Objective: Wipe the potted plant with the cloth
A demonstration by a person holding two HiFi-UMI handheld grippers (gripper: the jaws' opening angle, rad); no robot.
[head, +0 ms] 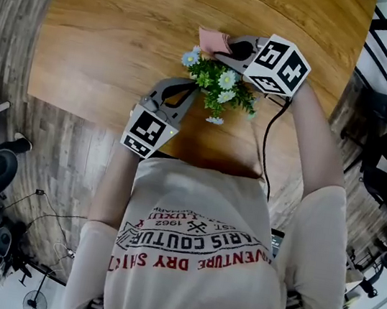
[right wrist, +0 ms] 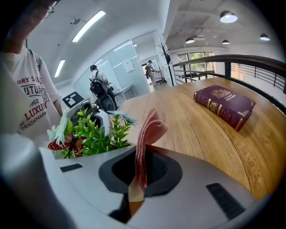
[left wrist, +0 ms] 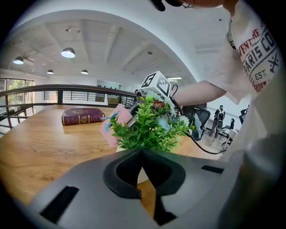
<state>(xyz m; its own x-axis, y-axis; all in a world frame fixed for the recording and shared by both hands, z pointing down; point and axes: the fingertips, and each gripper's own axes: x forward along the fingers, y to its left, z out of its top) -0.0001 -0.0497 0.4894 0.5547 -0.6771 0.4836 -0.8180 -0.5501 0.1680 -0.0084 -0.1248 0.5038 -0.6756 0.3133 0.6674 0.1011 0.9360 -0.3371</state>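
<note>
A small potted plant [head: 222,89] with green leaves and pale flowers stands on the wooden table [head: 109,42], near its front edge. My left gripper [head: 192,84] is shut, its tips against the plant's near side, and nothing shows clamped between them. In the left gripper view the closed jaws [left wrist: 143,151] sit just in front of the white pot [left wrist: 142,175] and foliage [left wrist: 149,127]. My right gripper [head: 225,46] is shut on a folded pink cloth [head: 211,40] at the plant's far side. The cloth [right wrist: 149,132] sticks up from the jaws [right wrist: 141,152], beside the leaves [right wrist: 94,134].
A maroon book [right wrist: 225,105] lies on the table farther out, away from the plant. A dark railing [left wrist: 67,91] runs behind the table. The table's front edge [head: 199,162] is close to my body. Office chairs and people stand in the background.
</note>
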